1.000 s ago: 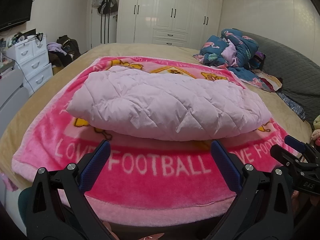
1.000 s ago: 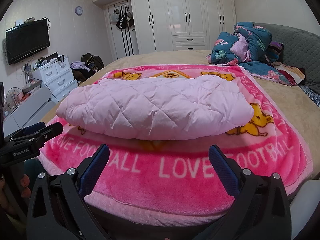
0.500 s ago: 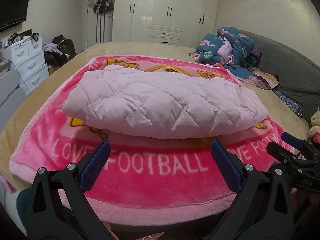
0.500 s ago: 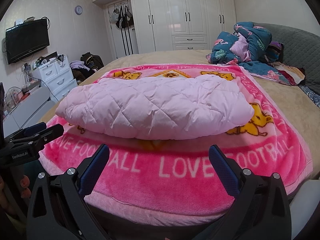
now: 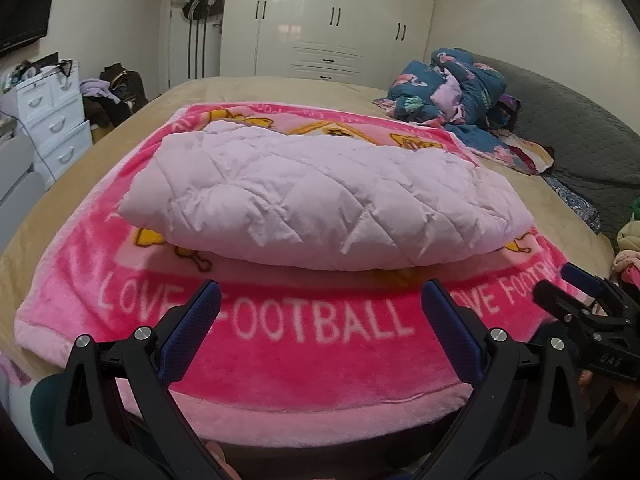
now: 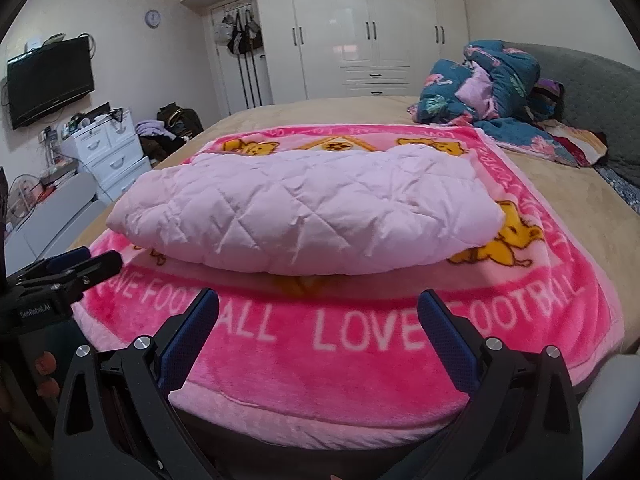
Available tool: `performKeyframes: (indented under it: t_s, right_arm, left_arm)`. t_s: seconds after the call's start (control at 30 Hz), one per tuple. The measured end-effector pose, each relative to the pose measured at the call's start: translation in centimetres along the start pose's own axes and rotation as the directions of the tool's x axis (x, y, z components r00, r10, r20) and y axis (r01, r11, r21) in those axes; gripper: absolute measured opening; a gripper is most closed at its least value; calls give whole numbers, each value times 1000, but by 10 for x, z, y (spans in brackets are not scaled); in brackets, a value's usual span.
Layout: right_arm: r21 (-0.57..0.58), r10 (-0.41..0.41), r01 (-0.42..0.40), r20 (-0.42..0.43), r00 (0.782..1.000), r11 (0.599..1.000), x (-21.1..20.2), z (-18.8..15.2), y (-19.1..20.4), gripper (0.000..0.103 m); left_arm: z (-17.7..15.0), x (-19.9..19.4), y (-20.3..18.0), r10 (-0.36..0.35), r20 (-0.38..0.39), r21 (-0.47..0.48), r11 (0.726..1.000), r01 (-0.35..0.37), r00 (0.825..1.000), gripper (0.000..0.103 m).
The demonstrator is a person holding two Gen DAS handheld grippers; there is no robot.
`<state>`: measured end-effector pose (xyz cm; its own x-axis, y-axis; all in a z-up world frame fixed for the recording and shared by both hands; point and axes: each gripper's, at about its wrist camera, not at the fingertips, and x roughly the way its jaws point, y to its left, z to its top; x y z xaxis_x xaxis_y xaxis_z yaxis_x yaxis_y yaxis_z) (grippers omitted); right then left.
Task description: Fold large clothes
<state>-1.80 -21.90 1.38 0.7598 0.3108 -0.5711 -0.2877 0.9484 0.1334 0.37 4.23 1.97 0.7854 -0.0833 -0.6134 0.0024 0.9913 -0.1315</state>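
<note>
— What stands along the far wall?
— A glossy white wardrobe point(image 6: 372, 36) with dark handles and small drawers low in its middle. Left of it, dark bags point(image 6: 242, 34) hang on a door.

— And the left side of the room?
— A black television point(image 6: 50, 80) is mounted on the pale wall, with a round clock point(image 6: 152, 18) near it. Below stands a white chest of drawers point(image 6: 108, 152), cluttered on top, with heaped clothes point(image 6: 168, 130) beside it.

— The bed?
— A tan bedspread point(image 5: 280, 90) covers it; a grey quilted headboard point(image 5: 576, 128) rises on the right, with crumpled teal floral bedding point(image 6: 492, 84) against it.
</note>
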Motion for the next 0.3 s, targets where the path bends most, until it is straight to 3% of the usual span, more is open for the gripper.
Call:
performKeyframes:
  t_s: [0.07, 0.17, 0.23, 0.3]
  right_arm:
    - [51, -7, 6, 3, 1000, 999, -3, -1, -17, 99]
    - [138, -127, 122, 27, 992, 983, -15, -4, -66, 99]
    - [236, -259, 248, 19, 966, 940, -27, -14, -128, 99]
    - [319, -409, 393, -18, 912, 862, -37, -30, -186, 99]
  left_arm:
    - [2, 4, 10, 7, -9, -22, 1000, -8, 1000, 94]
    - [11, 19, 45, 55, -46, -88, 994, -59, 997, 94]
    - [25, 29, 91, 136, -68, -151, 978, -145, 988, 94]
    - [37, 34, 135, 223, -75, -192, 953, -233, 972, 94]
